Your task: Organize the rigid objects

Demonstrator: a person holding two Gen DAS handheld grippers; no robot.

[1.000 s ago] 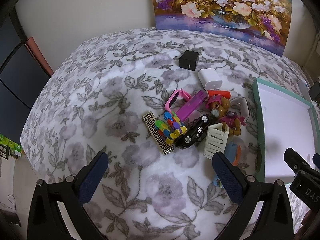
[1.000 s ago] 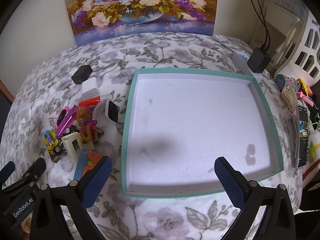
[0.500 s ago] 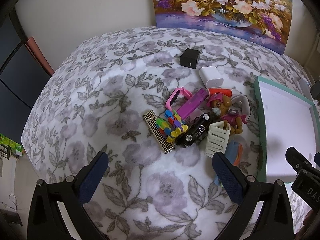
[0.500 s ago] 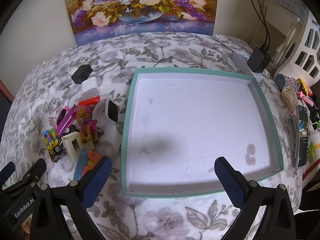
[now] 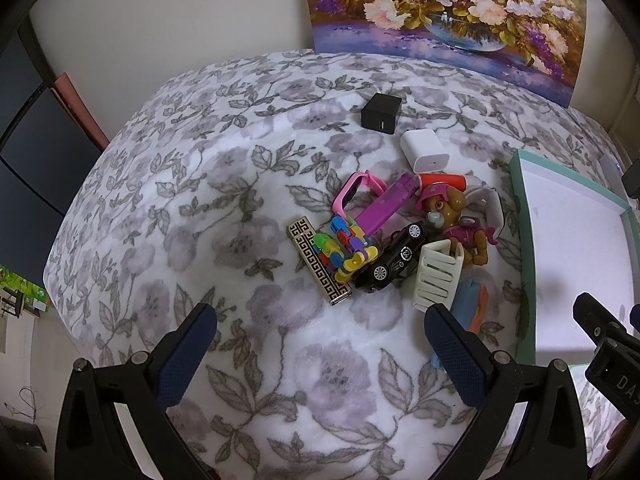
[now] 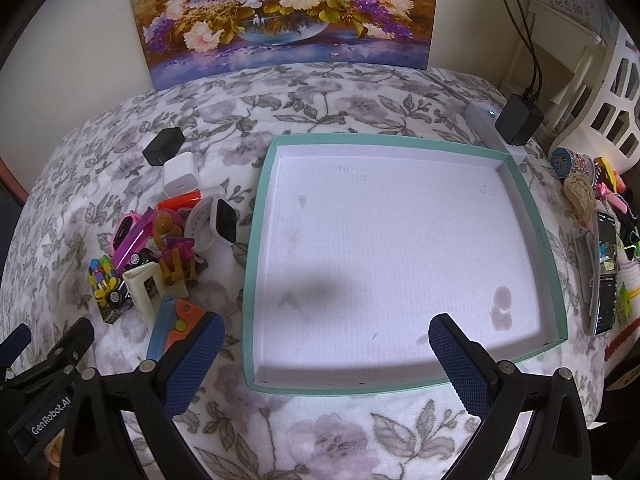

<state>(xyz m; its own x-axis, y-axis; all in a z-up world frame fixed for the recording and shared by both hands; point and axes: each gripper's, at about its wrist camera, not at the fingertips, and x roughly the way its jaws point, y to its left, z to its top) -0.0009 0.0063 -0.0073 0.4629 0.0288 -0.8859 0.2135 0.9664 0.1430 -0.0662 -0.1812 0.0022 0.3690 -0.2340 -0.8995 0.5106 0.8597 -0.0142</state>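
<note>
A heap of small rigid objects lies on the flowered blanket: a black toy car (image 5: 394, 262), a dog figure (image 5: 452, 216), a pink watch (image 5: 356, 192), a colourful block chain (image 5: 344, 248), a patterned bar (image 5: 318, 266), a white slotted holder (image 5: 436, 278), a white charger (image 5: 425, 151) and a black charger (image 5: 381, 113). An empty teal-rimmed tray (image 6: 256, 240) sits to the right of the heap. My left gripper (image 5: 320, 344) hovers open in front of the heap, holding nothing. My right gripper (image 6: 324, 352) hangs open over the tray's near edge.
A flower painting (image 6: 280, 16) leans on the wall at the back. A power strip with a black adapter (image 6: 518, 118) lies behind the tray. Phones and small clutter (image 6: 604, 264) line the right edge. The blanket drops off at the left (image 5: 68, 216).
The left wrist view has shifted slightly, so the heap sits a little further right and lower. The right gripper and tray look unchanged.
</note>
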